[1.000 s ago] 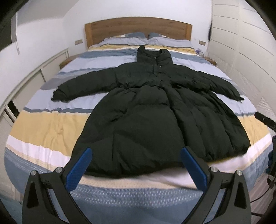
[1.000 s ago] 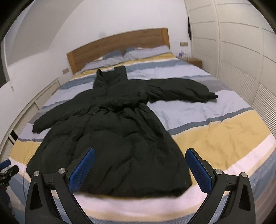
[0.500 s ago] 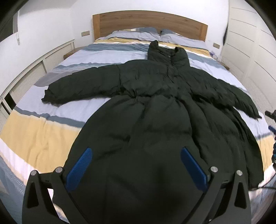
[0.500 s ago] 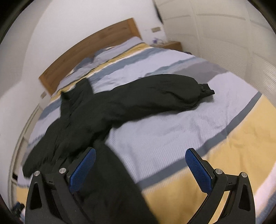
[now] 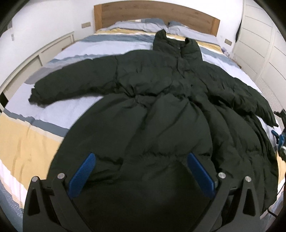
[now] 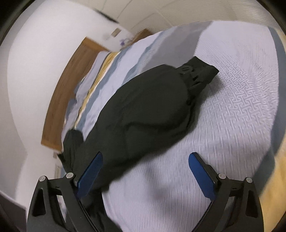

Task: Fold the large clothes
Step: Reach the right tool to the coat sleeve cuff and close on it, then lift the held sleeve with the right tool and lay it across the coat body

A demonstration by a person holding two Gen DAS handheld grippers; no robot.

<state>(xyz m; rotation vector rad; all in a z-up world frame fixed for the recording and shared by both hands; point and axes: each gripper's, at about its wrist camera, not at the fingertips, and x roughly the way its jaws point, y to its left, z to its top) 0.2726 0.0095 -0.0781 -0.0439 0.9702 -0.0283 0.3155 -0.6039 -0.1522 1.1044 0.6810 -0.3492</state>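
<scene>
A long, black, quilted down coat (image 5: 160,110) lies spread flat on the striped blue, grey and yellow bedspread (image 5: 32,135), collar toward the wooden headboard (image 5: 153,14). Its right sleeve (image 6: 152,107) runs slantwise ahead of the right gripper (image 6: 144,171), cuff at the far end; that gripper's jaws are closing, still wide, pinching nothing. The left gripper (image 5: 141,171) hangs with jaws spread over the skirt. Compared with a second ago, both views are closer, and the right has rolled toward the sleeve.

left gripper (image 5: 141,171) jaws wide, right gripper (image 6: 145,171) jaws closing
</scene>
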